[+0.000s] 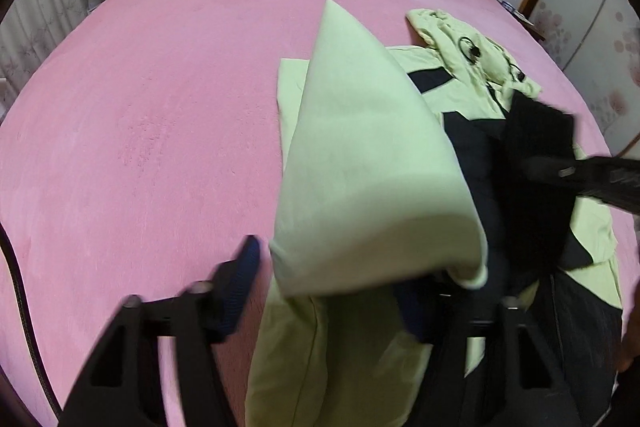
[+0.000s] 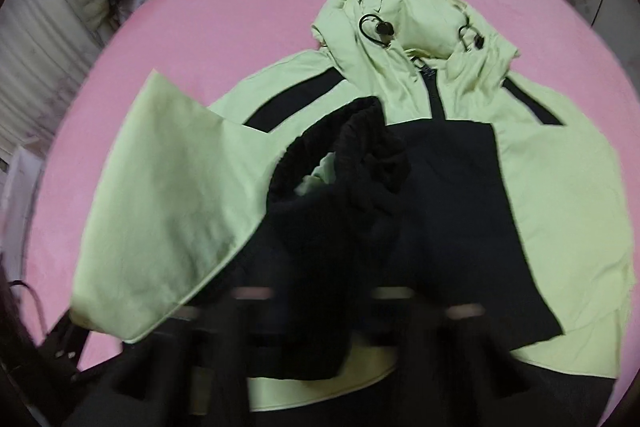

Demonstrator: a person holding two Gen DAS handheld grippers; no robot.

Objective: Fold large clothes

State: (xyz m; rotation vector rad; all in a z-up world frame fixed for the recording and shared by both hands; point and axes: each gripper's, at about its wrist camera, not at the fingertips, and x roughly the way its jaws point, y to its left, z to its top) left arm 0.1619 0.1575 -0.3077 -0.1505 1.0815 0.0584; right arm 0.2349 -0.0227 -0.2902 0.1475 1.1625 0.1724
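A pink bed (image 2: 240, 7) is seen with a green-and-black jacket (image 2: 540, 187) spread on it. One sleeve (image 2: 168, 195) is lifted across, pinched in the closed right gripper (image 2: 320, 311); the left gripper (image 1: 332, 291) stands partly open around fabric. Most folding remains.

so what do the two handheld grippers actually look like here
The left gripper has black angular finger arms with cut-out slots and silver bolt heads, ending in dark blue ribbed pads. A thin black cable runs along the left edge of its view. The right gripper is black too but heavily blurred; in the left view it shows as a dark bar with a metal screw.
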